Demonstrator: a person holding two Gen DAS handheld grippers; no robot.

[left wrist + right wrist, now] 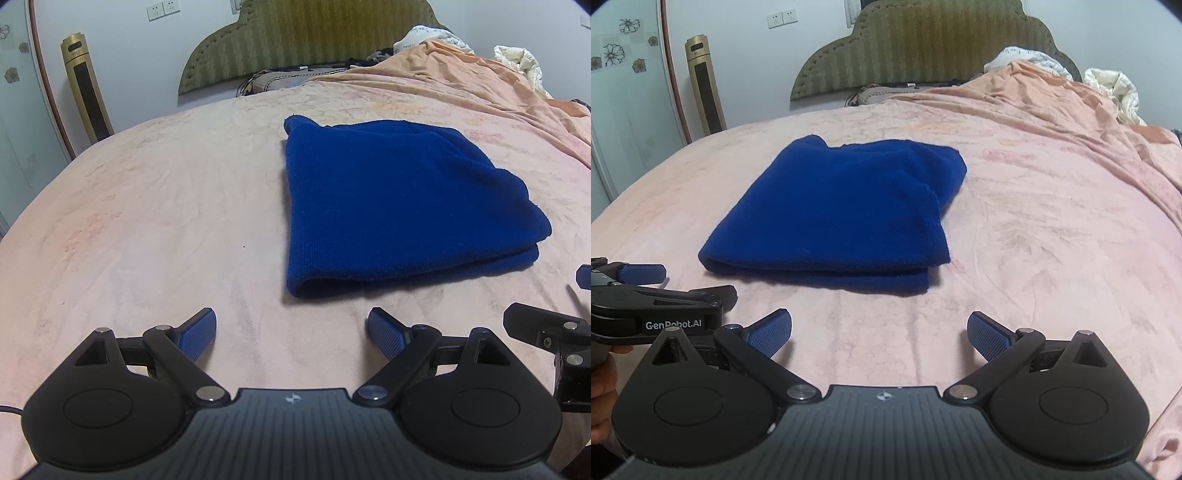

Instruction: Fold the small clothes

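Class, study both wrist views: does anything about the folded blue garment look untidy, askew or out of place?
Slightly. The blue garment lies folded on the pink bedspread, but one far corner pokes out past the fold, and the layers at the near right edge are not flush. Both grippers hover open, clear of it.

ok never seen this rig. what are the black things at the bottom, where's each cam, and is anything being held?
Nobody's arm here is robotic: a person holds a two-finger gripper in each hand, and a fisheye camera on each looks forward along its fingers. The black parts at the bottom are the gripper itself. In the left wrist view that is the left gripper, jaws apart, holding nothing. In the right wrist view it is the right gripper, also open and empty. Each also shows at the edge of the other's picture. Ahead lies a folded blue cloth on a pink bedspread, apart from both grippers. Behind are a headboard and rumpled bedding.
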